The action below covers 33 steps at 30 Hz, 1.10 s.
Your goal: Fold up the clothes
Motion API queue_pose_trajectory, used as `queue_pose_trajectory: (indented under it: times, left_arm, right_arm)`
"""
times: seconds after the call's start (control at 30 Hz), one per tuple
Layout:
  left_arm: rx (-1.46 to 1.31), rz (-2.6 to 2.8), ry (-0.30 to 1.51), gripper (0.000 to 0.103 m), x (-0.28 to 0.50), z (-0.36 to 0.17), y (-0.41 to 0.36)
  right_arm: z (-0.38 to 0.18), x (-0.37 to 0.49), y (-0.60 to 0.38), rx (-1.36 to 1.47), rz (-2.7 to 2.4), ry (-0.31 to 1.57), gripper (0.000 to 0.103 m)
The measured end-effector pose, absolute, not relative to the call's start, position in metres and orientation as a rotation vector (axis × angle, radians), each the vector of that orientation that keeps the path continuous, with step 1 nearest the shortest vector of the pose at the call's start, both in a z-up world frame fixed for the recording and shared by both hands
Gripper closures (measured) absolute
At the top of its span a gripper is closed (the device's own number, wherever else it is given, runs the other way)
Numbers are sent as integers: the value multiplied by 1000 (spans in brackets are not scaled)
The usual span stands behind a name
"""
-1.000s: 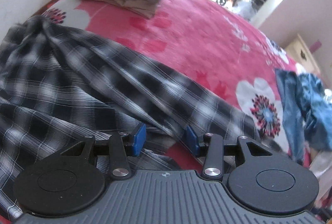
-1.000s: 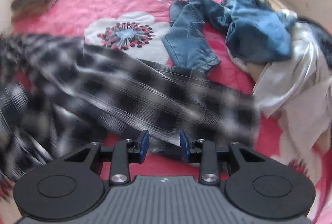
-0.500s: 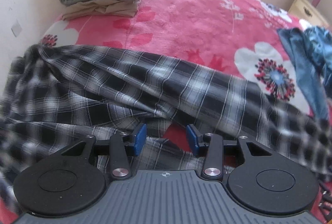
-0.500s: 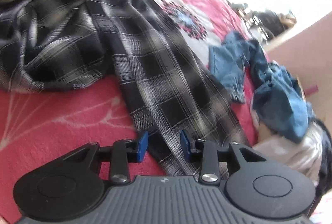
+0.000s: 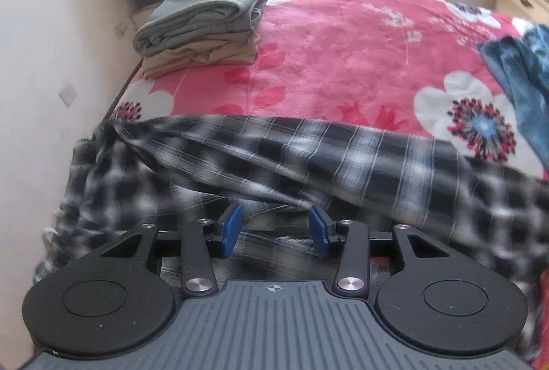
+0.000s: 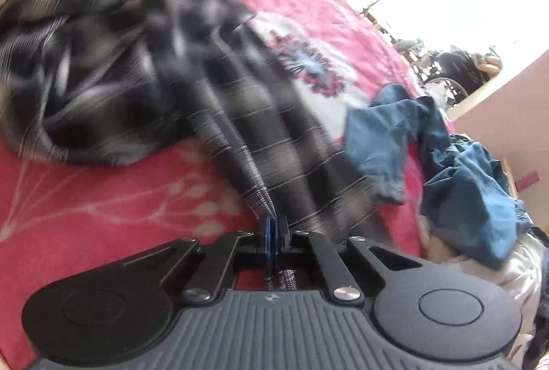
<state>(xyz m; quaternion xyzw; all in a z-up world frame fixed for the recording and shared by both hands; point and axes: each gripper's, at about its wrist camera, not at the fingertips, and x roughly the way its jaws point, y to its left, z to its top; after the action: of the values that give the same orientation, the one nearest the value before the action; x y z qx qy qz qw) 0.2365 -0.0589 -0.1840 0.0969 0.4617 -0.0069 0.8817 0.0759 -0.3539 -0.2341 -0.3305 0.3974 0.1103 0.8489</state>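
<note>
The right gripper pinches an edge of the black-and-white checked shirt lying crumpled across the pink flowered blanket, probably to spread it flat, while the left gripper hovers spread above it, near the blue jeans and grey folded pile.

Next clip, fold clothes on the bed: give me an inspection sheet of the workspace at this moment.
Surface: bed with pink floral blanket.
Job's things: black-and-white plaid shirt spread unfolded across the near side; folded stack of grey over beige clothes at the far corner by the wall.
Clutter: blue denim garments and a white cloth heaped on the bed.
Grippers: left gripper open above the shirt, pads not pressing; right gripper shut on a shirt edge.
Cables: nothing seen.
Surroundings: wall beside the bed, bright opening beyond it, wooden cabinet.
</note>
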Motion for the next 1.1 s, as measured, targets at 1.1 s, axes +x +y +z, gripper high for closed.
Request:
queue_pose_trajectory:
  times: [1.1]
  left_arm:
    - [865,-630,709,55,312,-255,-57]
  right_arm:
    - [-114,288,-414,-577,16,999,103]
